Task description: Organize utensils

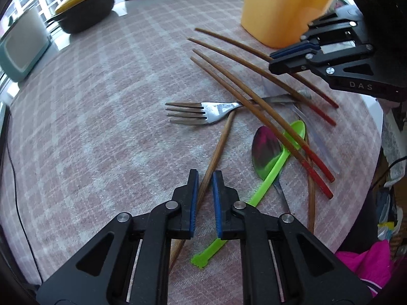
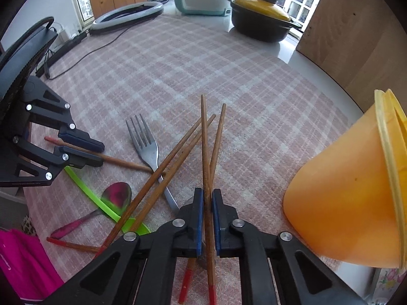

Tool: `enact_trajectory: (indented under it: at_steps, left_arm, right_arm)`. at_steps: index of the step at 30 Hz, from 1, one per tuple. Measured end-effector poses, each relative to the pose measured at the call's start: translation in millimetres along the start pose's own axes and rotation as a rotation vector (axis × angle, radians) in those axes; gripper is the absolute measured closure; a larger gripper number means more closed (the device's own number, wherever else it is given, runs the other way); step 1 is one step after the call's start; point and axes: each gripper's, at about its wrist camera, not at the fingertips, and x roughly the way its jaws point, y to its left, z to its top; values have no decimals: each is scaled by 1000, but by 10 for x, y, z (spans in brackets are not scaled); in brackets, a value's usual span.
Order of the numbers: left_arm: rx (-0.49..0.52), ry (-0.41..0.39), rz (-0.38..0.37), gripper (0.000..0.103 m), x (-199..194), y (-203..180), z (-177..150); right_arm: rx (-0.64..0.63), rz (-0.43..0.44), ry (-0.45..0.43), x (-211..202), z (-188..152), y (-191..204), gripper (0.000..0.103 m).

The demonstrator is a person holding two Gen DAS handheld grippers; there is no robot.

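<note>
Right tool clenched on one red-tipped chopstick, shaft running along its fingers. Orange cup sits just right of it (nearer this hand). Left tool pinches another chopstick lying on the surface.

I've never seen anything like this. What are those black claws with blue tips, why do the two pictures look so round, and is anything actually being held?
Each claw is a hand-held gripper that a person carries, one per hand, with a wide-angle camera looking along its fingers. One picture is from the left hand-held gripper, the other from the right hand-held gripper; each also shows the other at its edge. On the checked tablecloth lie wooden chopsticks, a metal fork, a metal spoon, a green plastic spoon and a yellow container. Each gripper is closed on one chopstick: the left's, the right's.
</note>
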Motion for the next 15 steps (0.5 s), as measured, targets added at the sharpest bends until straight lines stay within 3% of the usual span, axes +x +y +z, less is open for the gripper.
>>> enact_trajectory:
  at_steps: [11,15]
  left_arm:
    - [-117,-116,-2,96,-398,297,62]
    - [-134,-100,4,99,-393,399,25]
  right_arm:
    - [102,20,-95,-234,4,-149,99]
    - [124,30,-121,-295,-1,-158,99]
